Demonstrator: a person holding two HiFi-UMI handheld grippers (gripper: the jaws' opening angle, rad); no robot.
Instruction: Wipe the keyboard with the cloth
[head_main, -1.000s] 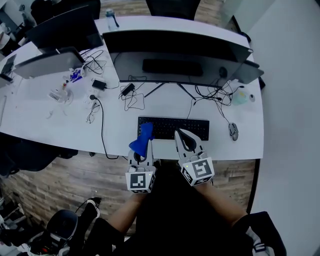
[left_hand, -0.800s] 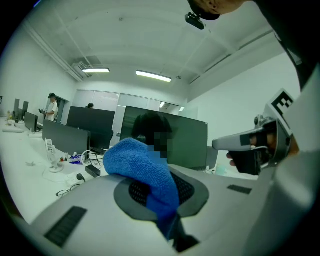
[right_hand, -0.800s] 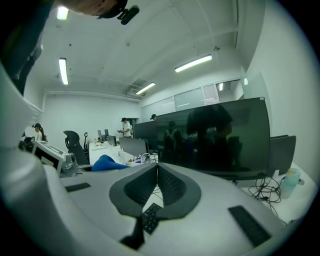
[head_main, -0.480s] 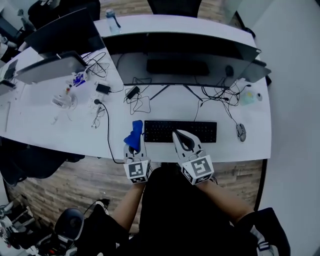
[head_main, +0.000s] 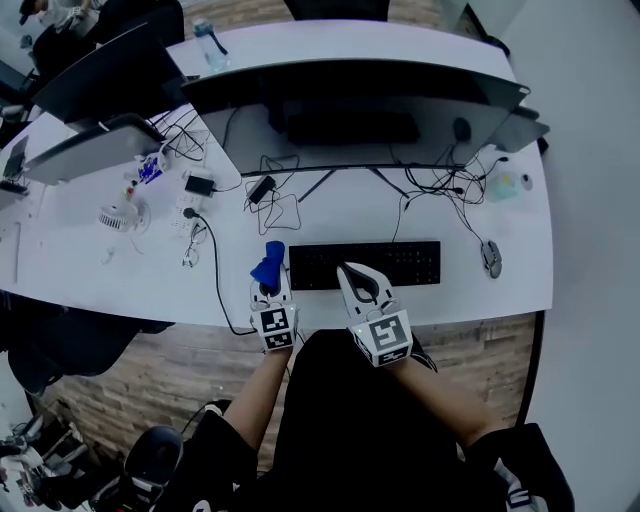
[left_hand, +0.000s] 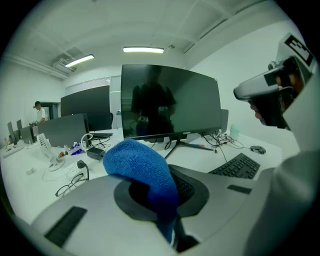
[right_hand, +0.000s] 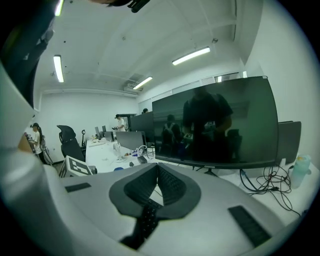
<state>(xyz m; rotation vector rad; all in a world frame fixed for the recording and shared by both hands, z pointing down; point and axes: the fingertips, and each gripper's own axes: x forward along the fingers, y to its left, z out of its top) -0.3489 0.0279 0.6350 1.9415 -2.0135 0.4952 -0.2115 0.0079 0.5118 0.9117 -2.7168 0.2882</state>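
Observation:
A black keyboard (head_main: 365, 264) lies near the front edge of the white desk (head_main: 120, 270). My left gripper (head_main: 270, 282) is shut on a blue cloth (head_main: 267, 262) and hangs just off the keyboard's left end. In the left gripper view the cloth (left_hand: 142, 167) bulges over the jaws and hides their tips, with the keyboard (left_hand: 240, 166) to the right. My right gripper (head_main: 350, 272) is shut and holds nothing, its tips over the keyboard's front edge. Keys (right_hand: 147, 217) show through the gap behind its meeting tips (right_hand: 156, 167).
A wide dark monitor (head_main: 350, 100) stands behind the keyboard with tangled cables (head_main: 275, 195) at its foot. A mouse (head_main: 491, 259) lies to the right. Glasses (head_main: 190, 252), a small fan (head_main: 122, 215) and more monitors (head_main: 95, 75) are on the left.
My left gripper has carried the cloth leftward, from over the keyboard's left end to just beside it. The right gripper has kept its place at the keyboard's front.

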